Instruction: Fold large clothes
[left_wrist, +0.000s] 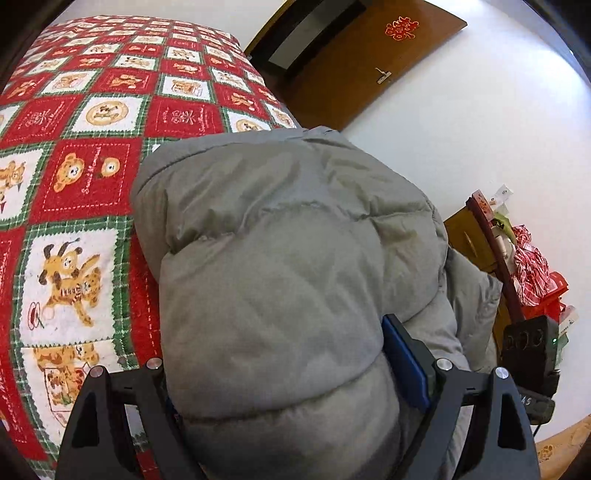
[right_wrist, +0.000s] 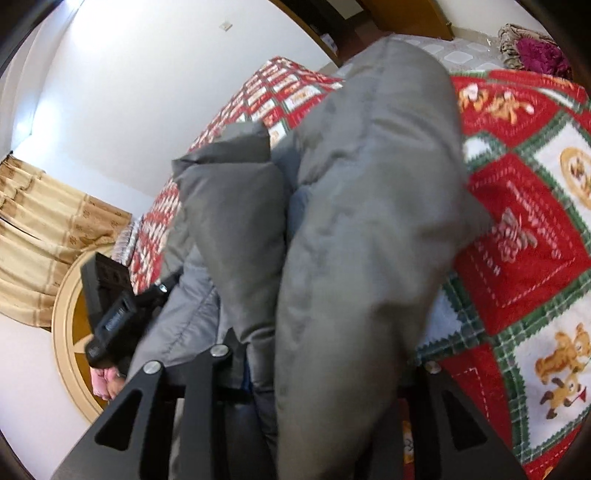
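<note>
Between both grippers' fingers bulges the grey jacket (left_wrist: 280, 258), pinched; only the left view shows the door (left_wrist: 369, 55).

Room was pretty bright, with soft daylight blowing out the white wall (left_wrist: 461, 122) a bit. Heavy fisheye bending and dark corners in both views. Right wrist view was motion-blurred on the grey jacket (right_wrist: 369, 221).

Padded jacket (left_wrist: 280, 266) between the left gripper (left_wrist: 295, 384) fingers, bedspread (left_wrist: 74, 177) beneath and left, door (left_wrist: 369, 62) beyond, right gripper (left_wrist: 528, 350) to the right.
</note>
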